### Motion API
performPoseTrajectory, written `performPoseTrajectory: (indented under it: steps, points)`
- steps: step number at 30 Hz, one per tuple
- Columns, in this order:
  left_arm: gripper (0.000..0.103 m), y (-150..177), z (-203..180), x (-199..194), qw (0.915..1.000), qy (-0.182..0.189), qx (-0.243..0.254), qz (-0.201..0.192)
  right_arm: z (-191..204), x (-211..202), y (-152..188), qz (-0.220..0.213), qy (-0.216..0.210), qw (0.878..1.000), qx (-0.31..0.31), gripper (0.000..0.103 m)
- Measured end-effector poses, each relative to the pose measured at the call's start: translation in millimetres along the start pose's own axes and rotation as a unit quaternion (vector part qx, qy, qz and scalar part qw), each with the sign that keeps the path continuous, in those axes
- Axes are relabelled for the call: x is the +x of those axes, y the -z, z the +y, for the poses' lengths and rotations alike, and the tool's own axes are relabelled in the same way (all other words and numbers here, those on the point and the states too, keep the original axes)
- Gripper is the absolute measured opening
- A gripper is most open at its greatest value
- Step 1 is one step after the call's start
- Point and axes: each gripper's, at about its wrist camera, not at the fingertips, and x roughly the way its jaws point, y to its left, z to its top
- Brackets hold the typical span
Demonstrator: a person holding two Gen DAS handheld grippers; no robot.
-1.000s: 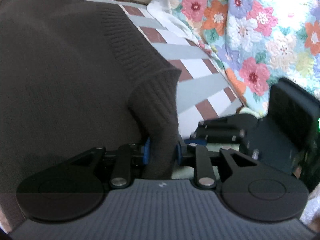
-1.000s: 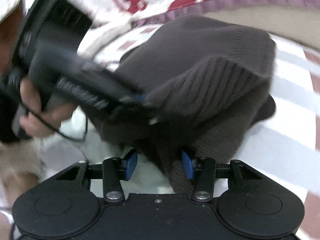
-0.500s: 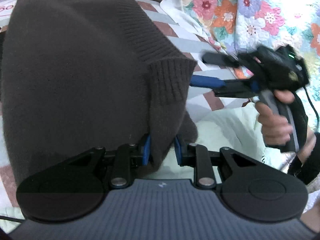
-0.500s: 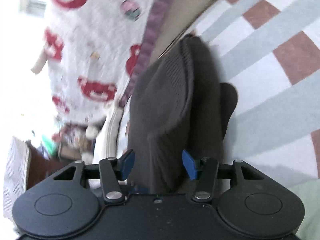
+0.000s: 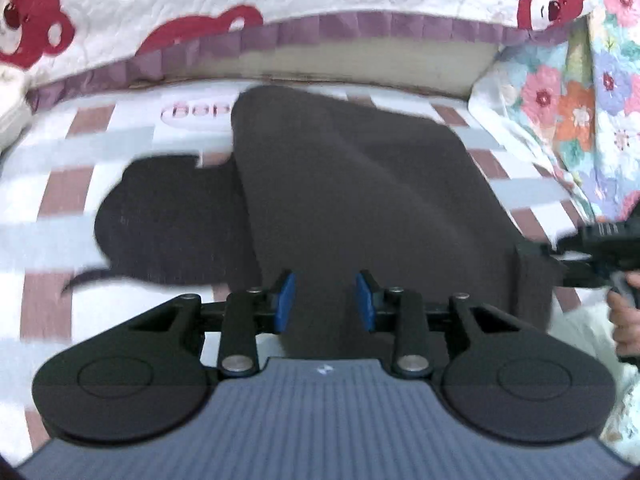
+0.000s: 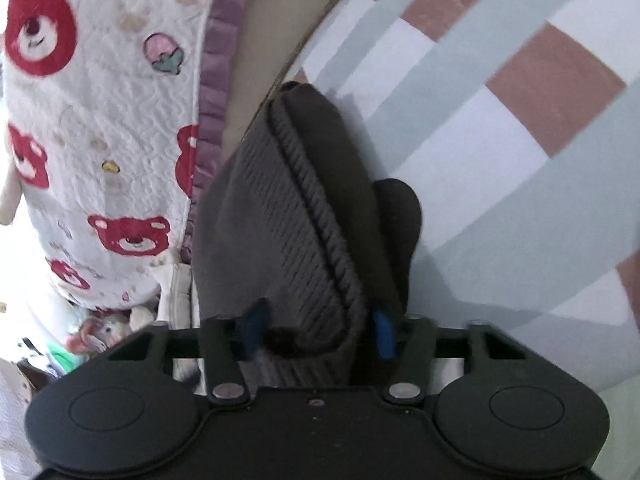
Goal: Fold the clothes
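Note:
A dark brown knit sweater [image 5: 360,184] stretches away from me over the striped bed sheet [image 5: 120,140], folded lengthwise. My left gripper [image 5: 326,300] is shut on its near edge, with cloth filling the narrow gap between the blue pads. In the right wrist view the ribbed hem of the sweater [image 6: 280,208] runs straight into my right gripper [image 6: 318,334], which is shut on a thick bundle of it. From the left wrist view, the right gripper [image 5: 528,252] meets the sweater's right corner. A dark part [image 5: 168,216] lies flat to the left; sleeve or shadow, I cannot tell.
A white quilt with red bears [image 5: 160,0] and a purple frill hangs along the far side of the bed. A floral quilt [image 5: 580,100] rises at the right. The person's hand [image 5: 626,320] holds the right gripper's handle. Pale green cloth lies near the front right.
The left view has swung to face the bear quilt, and the sweater now spreads out lower toward the sheet. The left pads stand slightly wider apart. The right gripper still holds the hem.

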Motion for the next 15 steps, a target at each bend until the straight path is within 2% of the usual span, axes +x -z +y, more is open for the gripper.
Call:
performPoseTrajectory:
  steps: [1,3,5,9,10,12,15]
  points:
    - [0.032,-4,0,5,1.0000,0.001,0.004,-0.001,5,-2,0,-0.008,-0.001,1.000,-0.012,0.010]
    - [0.032,-7,-2,13,0.9998,0.001,0.019,0.000,22,-10,1,-0.037,0.002,0.998,-0.051,0.010]
    - [0.034,-4,-1,17,0.9996,0.001,0.029,0.003,40,-22,6,-0.036,-0.009,0.994,-0.101,0.010]
    - [0.041,14,8,30,0.9998,-0.017,0.004,0.008,52,-30,26,-0.010,0.068,0.985,-0.160,0.010]
    - [0.041,16,10,32,0.9997,-0.021,-0.005,0.013,46,-27,31,-0.010,0.095,0.982,-0.166,0.012]
    - [0.041,20,13,35,0.9991,-0.029,-0.022,0.022,38,-25,35,-0.014,0.089,0.984,-0.154,0.015]
    - [0.044,19,17,37,0.9987,-0.043,-0.013,0.024,26,-23,41,-0.020,0.081,0.987,-0.136,0.018]
